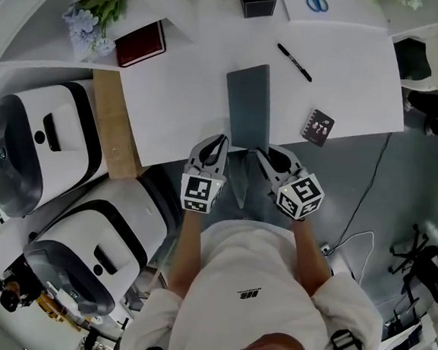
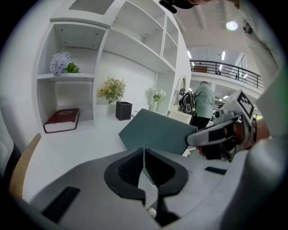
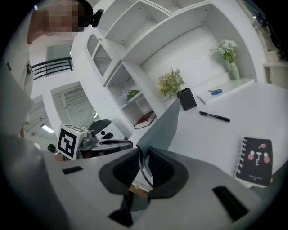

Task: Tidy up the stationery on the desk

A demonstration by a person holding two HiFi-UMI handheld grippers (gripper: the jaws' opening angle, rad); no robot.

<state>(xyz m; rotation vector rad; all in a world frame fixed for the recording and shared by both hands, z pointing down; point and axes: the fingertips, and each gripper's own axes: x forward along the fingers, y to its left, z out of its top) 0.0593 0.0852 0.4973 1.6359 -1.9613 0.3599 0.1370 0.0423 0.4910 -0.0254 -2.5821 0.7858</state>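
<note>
the left gripper [image 2: 144, 155] and right gripper [image 3: 143, 158] each clamp the near edge of the grey-green folder [image 1: 248, 104], tilting it off the desk [image 1: 172, 98], probably to share its floppy weight; black pen [image 1: 294, 62] and spiral notebook [image 1: 318, 127] wait to its right.

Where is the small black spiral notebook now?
In the head view, the black spiral notebook lies on the white desk, right of the grey folder.

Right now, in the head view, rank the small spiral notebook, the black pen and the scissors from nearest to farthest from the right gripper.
From the right gripper, shut on the grey folder:
1. The spiral notebook, just ahead to its right, near the front edge of the desk.
2. The black pen, mid-desk, farther back.
3. The scissors, farthest, at the back right.
</note>
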